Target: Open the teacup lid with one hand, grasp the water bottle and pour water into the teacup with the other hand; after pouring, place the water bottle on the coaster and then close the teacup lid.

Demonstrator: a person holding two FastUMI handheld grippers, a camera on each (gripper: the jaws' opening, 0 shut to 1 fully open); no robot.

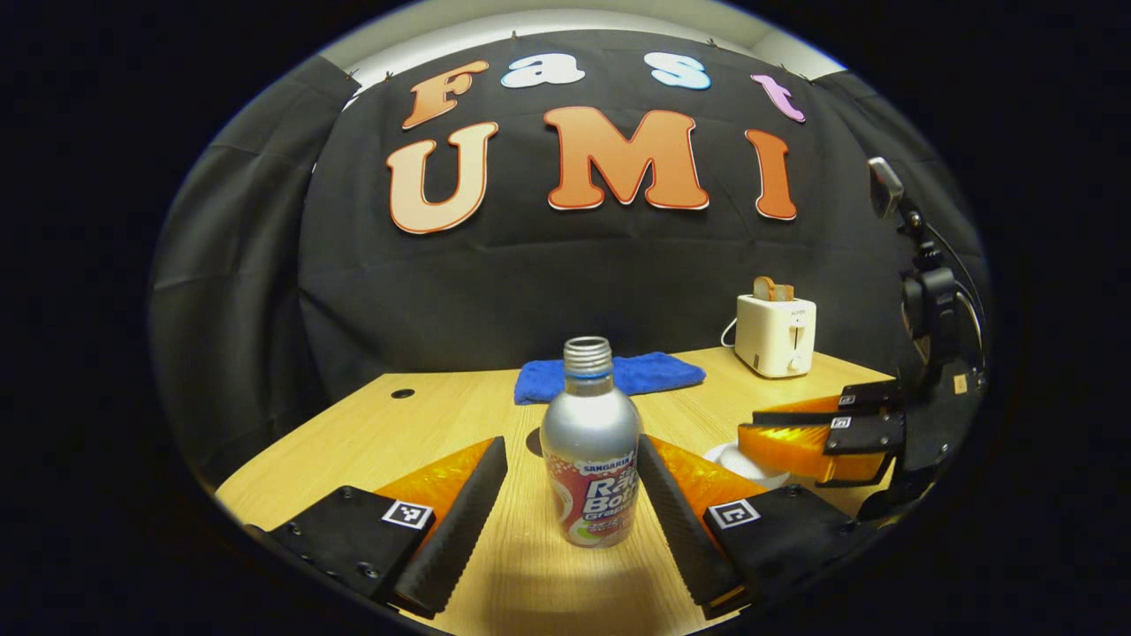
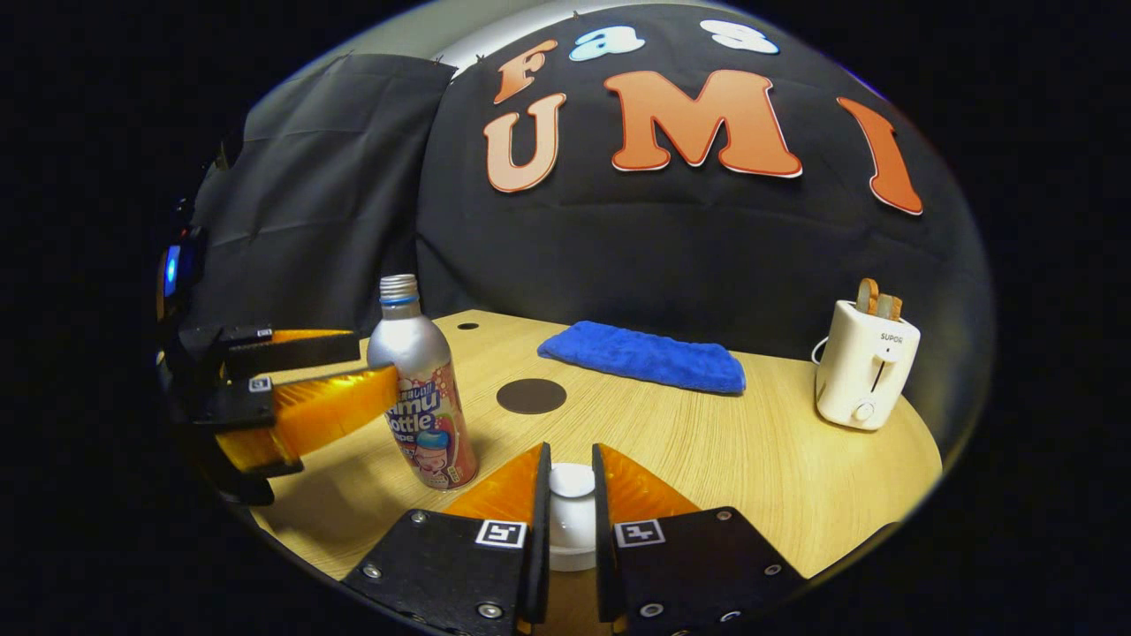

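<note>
Left claw (image 1: 570,495) gapes around the uncapped silver aluminium water bottle (image 1: 590,450); right claw (image 2: 571,508) pinches the white teacup lid knob (image 2: 572,481). An off-centre squeeze could topple the bottle.

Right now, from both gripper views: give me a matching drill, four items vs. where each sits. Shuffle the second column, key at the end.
1. water bottle
2. teacup lid
3. coaster
4. blue towel

A. bare on the table, nothing on it
B. between the right gripper's fingers
C. at the table's back edge, by the booth wall
D. between the left gripper's open fingers

Pairs: 1-D, 2-B, 3-A, 4-C
</note>
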